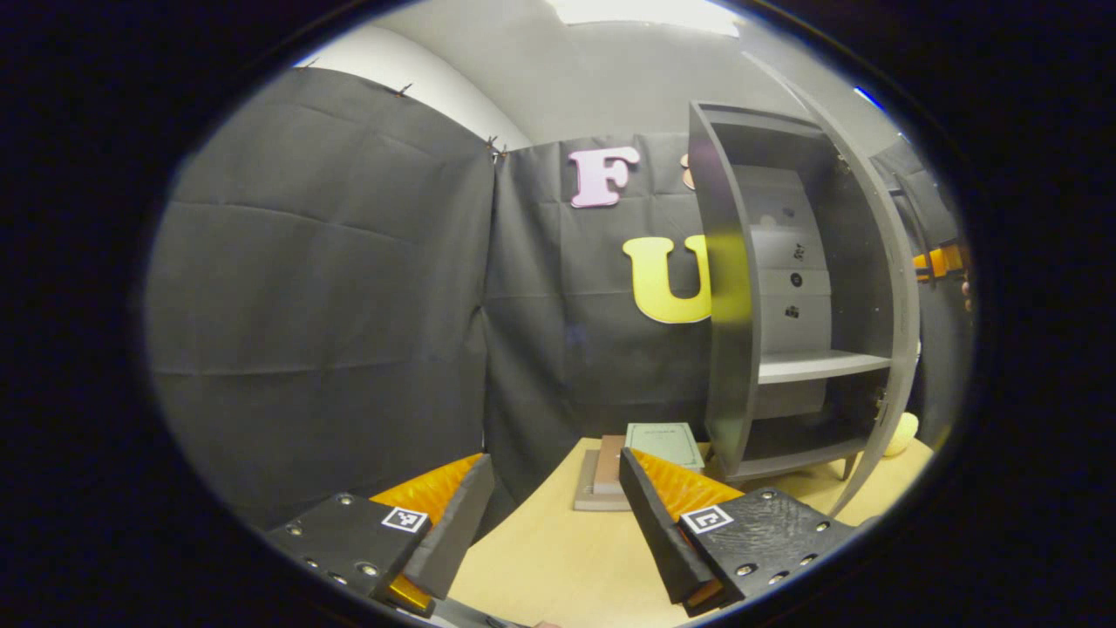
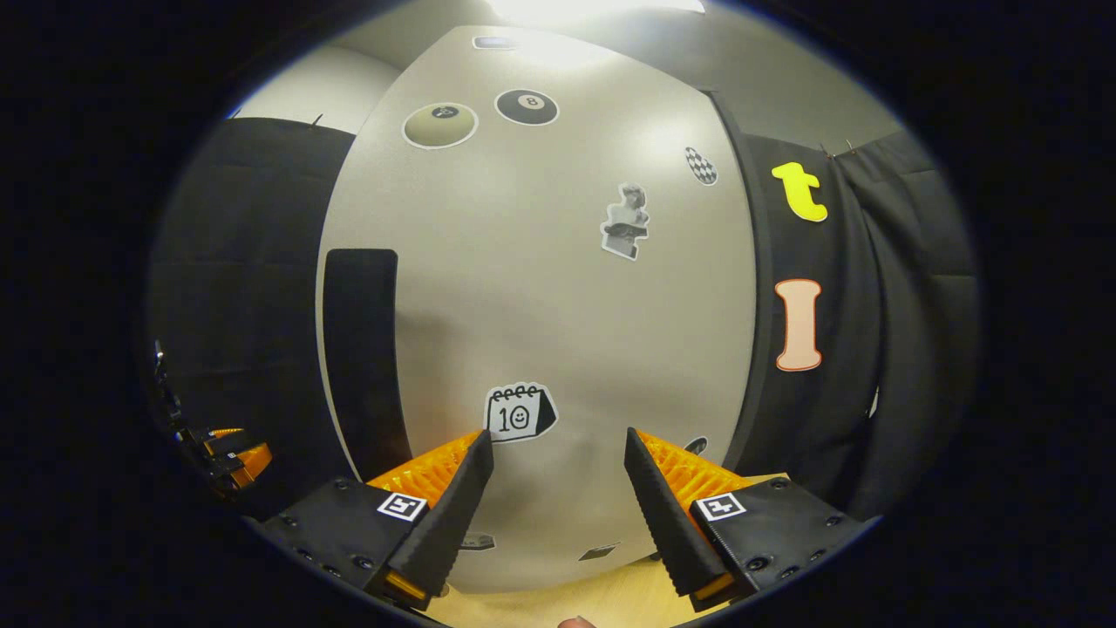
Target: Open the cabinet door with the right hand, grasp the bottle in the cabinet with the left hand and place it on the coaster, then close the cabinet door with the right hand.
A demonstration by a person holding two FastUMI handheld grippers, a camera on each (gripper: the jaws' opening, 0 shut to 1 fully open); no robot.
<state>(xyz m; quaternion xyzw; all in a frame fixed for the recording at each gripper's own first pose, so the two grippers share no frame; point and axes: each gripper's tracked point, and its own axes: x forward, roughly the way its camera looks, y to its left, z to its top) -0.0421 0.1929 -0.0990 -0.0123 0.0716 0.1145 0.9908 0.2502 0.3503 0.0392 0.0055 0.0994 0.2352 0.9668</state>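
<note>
While right gripper (image 2: 558, 458) faces cabinet door (image 2: 540, 288) (close), fingers apart.

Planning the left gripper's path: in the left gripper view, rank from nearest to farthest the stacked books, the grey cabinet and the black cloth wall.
1. Stacked flat books, just beyond the left gripper, centre.
2. Open grey cabinet, right.
3. Black cloth wall, behind.

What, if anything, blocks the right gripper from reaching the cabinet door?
Probably nothing, so yes, it looks reachable. The right gripper is open and faces the cabinet door head-on, with nothing visible between fingers and panel.
</note>
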